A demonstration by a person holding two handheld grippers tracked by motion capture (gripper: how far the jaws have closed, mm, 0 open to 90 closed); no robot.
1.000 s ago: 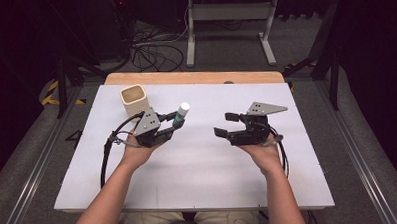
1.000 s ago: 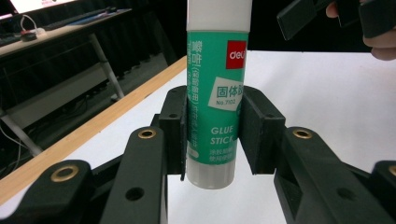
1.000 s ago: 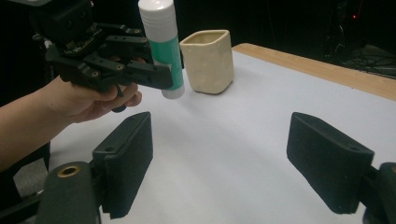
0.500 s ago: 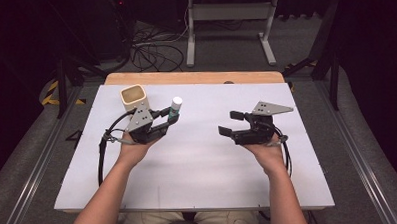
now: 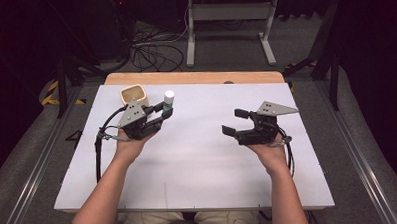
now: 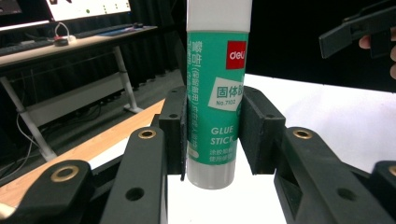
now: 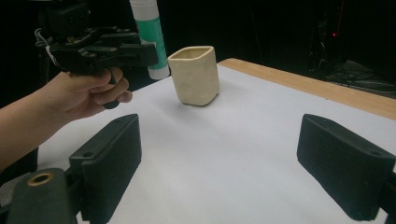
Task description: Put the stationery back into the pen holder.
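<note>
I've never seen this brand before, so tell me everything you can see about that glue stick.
The glue stick is a green tube with a white cap, a red "deli" logo, the words "GLUE STICK" and a pale base. It stands upright, clamped at its lower half between the black pads of the left hand-held gripper, beside a cream cup. Whether its base touches the white table is unclear.

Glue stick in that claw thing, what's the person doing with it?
A person holds a tool in each hand over a white table. The left tool is clamped on a green and white glue stick, holding it upright and lifted off the table, close to a small cream cup. The right tool is open and holds nothing, off to the other side. The glue stick isn't in the cup yet.
</note>
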